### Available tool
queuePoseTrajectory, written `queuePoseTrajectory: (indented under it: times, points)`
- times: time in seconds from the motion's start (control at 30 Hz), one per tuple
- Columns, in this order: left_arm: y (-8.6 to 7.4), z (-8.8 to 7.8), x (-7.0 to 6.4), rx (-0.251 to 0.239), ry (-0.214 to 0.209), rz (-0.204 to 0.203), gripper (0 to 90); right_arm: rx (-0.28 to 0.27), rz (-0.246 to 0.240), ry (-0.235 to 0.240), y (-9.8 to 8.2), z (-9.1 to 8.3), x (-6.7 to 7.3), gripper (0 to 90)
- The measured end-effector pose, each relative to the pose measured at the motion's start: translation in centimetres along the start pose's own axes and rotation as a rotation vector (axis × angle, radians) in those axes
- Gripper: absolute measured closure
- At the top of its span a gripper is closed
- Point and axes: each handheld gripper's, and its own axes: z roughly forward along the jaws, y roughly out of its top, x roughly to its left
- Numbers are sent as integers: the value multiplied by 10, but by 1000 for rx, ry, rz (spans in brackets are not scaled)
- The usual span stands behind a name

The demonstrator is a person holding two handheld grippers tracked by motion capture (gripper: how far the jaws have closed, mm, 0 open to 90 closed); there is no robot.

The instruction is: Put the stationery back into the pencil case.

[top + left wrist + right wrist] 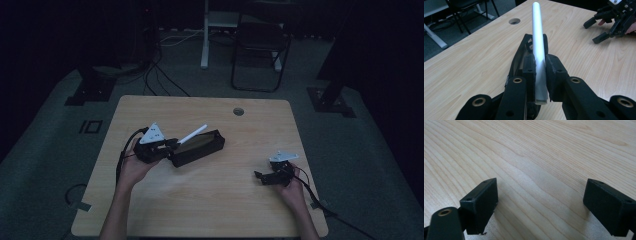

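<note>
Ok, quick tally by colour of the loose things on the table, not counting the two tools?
White: 1, the white tube clamped in the left tool.
Black: 1, the black case lying under the tube.
Total: 2.

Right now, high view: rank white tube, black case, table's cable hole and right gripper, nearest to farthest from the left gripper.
1. white tube: clamped in the left gripper.
2. black case: just beyond the jaws, under the tube.
3. cable hole: far table edge.
4. right gripper: opposite side, near edge.
</note>
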Motion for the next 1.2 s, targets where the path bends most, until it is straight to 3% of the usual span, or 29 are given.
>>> queuePoseTrajectory:
  times: [1.2]
  points:
    - [0, 24, 14, 6, 0, -29, 791, 1, 0, 1, 0, 0, 0, 126]
